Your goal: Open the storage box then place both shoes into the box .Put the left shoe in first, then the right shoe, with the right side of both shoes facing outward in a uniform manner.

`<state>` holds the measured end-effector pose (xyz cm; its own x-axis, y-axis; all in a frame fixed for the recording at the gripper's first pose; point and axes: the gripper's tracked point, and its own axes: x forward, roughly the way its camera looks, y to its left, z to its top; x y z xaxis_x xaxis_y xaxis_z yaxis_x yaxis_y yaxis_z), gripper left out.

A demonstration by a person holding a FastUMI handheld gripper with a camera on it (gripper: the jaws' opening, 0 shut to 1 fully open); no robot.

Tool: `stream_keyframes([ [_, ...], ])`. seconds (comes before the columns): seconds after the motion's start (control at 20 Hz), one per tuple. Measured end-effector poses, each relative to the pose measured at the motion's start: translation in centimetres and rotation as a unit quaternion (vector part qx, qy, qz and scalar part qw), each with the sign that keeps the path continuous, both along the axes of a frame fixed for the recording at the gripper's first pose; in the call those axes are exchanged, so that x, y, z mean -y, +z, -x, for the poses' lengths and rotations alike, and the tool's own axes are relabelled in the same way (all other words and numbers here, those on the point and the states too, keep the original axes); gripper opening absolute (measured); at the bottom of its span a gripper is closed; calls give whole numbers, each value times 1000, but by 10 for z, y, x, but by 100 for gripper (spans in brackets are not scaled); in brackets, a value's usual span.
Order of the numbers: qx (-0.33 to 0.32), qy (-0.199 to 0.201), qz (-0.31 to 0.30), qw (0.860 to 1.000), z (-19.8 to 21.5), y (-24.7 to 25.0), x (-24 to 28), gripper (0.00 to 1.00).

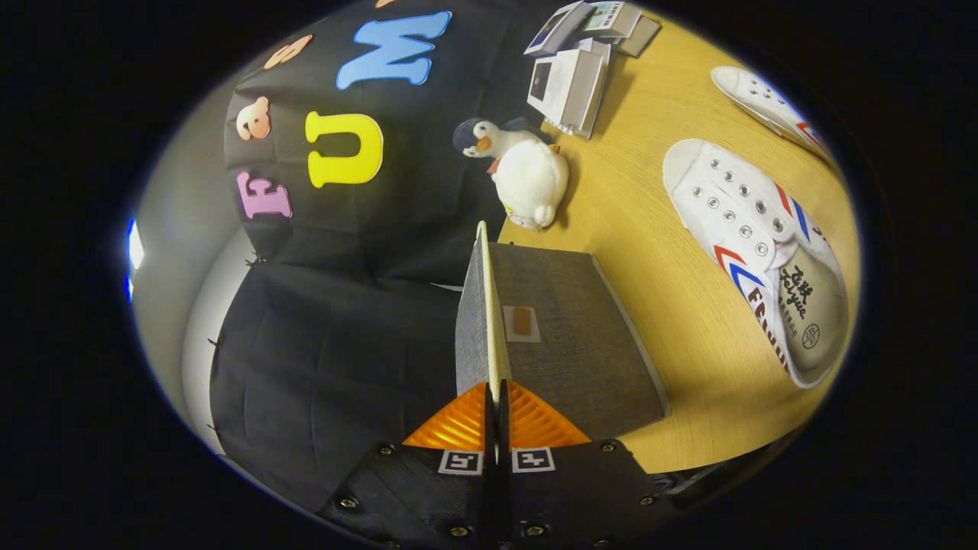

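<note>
Jaws pinched tight on the thin lid [489, 305] of the storage box [565, 344], one finger on each side of the pale edge. Gripper [493, 416] turned on its side, so the table [657, 183] looks tipped up. Lid seen edge-on, running straight ahead from the fingertips [458, 424], lifted up off the box and standing away from it. Grey cloth on both the lid and the box. Small pale tag with a brown patch [522, 322] on the grey side just past the fingers.

Box resting on the yellow wooden table, just beside the fingers. Inside of the box hidden, so cannot tell what is in it.

Beyond the far tip of the lid, a soft toy penguin [523, 172] with a white belly, dark head and orange beak, lying on the table near the black wall [321, 321].

Off to the side of the box, a white shoe [756, 252] with red and blue stripes and silver rings, lying flat on the table, well apart from the box. Second white shoe [768, 103] farther off, past the first one, partly cut off.

Farthest away, a pile of grey and white little boxes [584, 61] by the wall, past the penguin.
</note>
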<state>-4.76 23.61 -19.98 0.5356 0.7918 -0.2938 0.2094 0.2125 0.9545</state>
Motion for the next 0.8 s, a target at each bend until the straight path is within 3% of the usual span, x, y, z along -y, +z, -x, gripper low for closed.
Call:
stream_keyframes([
  [0.45,114,22,44,992,-24,102,-28,0],
  [0.8,182,51,90,978,-27,153,-88,0],
])
